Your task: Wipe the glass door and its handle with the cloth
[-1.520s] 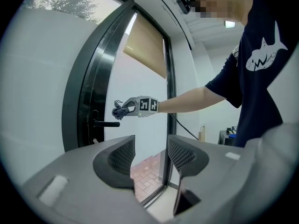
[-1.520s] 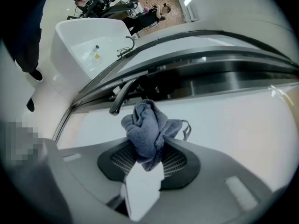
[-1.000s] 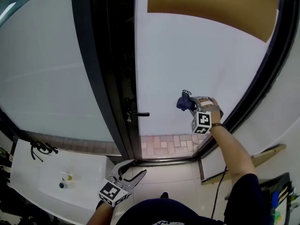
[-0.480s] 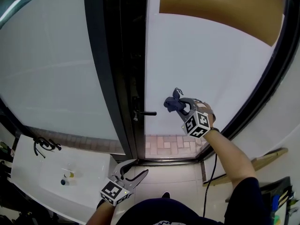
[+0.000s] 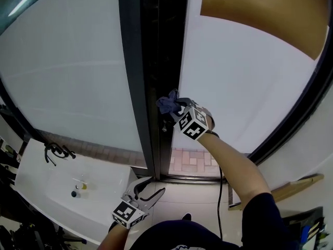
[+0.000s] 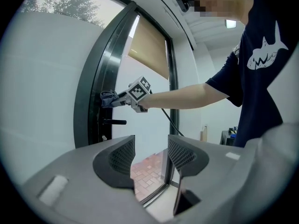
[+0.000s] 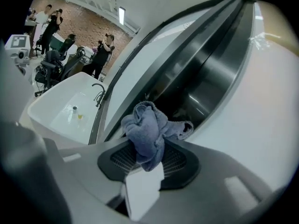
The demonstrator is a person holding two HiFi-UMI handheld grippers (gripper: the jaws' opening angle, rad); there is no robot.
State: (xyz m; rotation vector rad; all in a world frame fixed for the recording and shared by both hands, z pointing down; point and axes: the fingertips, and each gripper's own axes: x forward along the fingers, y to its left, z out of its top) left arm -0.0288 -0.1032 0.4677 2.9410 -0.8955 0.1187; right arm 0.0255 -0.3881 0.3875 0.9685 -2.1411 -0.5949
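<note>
Right gripper view: right claw is pinching the cloth, left claw is gaping; we're probably aiming firm strokes at the handle, 6 o'clock.

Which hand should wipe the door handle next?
Right: the right gripper pinches the crumpled blue cloth near the black door handle; the left gripper is open, empty and low.

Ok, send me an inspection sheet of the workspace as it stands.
Surface: glass door upright, dark frame beside it.
Job's things: cloth bunched, at the frame above the handle.
Clutter: two small items on the white sink.
Grippers: right claw shut on cloth; left claw open, empty, held low.
Cables: black cable trails below the right arm.
Surroundings: brick paving outside; people far off.
</note>
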